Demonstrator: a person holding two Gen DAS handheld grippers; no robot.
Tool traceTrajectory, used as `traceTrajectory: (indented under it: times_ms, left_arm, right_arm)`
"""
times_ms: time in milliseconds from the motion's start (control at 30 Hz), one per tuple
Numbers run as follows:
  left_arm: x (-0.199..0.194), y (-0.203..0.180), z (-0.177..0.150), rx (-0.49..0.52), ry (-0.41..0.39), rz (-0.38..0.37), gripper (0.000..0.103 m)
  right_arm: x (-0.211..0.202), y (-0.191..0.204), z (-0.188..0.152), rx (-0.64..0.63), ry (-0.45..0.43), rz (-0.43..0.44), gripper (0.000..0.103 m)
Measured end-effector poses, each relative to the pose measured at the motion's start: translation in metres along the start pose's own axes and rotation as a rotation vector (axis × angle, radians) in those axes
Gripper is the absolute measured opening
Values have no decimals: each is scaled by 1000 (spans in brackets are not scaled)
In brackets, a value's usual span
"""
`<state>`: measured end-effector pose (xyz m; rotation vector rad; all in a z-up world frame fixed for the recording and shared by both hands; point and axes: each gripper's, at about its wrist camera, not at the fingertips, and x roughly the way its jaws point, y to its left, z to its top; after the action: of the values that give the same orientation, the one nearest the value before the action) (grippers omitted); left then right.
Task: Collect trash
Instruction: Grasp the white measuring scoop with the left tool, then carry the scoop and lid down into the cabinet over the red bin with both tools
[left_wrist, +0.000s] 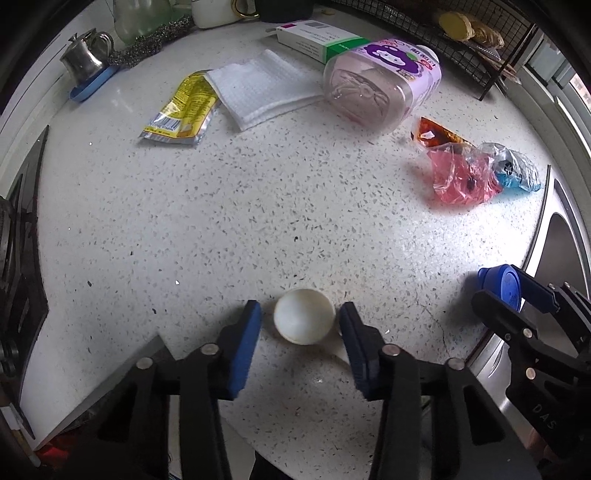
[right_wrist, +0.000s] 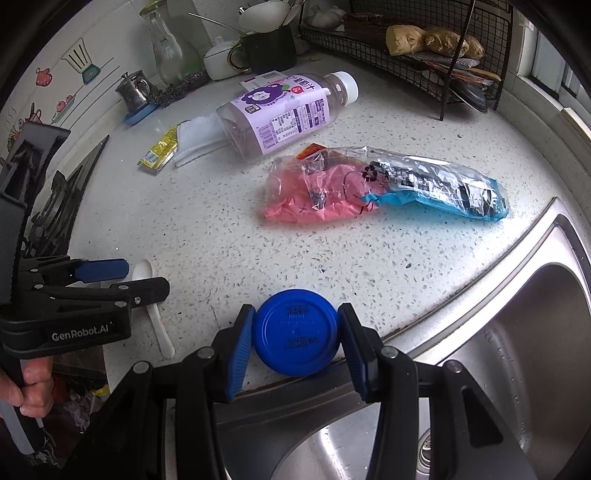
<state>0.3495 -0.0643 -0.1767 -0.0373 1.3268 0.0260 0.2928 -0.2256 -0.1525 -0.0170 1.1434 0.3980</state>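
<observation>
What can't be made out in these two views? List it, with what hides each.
- White plastic spoon: handle hidden behind the left gripper in the left wrist view.
- Purple juice bottle: cap end not visible in the left wrist view.
- Blue lid: embossed lettering too small, right wrist view.
- Sink: cut off by the right wrist frame edge.

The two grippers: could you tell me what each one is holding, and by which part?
The right gripper clamps the blue lid across its rim. The left gripper straddles the white spoon at its bowl, not yet gripping.
</observation>
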Motion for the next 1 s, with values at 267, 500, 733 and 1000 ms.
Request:
traceTrajectory:
  times_ms: [267,500,733,1000]
  left_arm:
    - [-8,0,-16,46,-11,-21,29]
    - [-22,8,-40,60,-2,-95,29]
    - [-44,14,-47,98,-45,-117,29]
    - [-72,34,-57,132,-76,-167,29]
  right_arm:
    - [2,13,4,3,6,-12,43]
    - [1,28,7,-11,2,-35,43]
    - [-3,41,7,-8,-12,-61,43]
    - [-16,62,-4,-3,-29,-80,43]
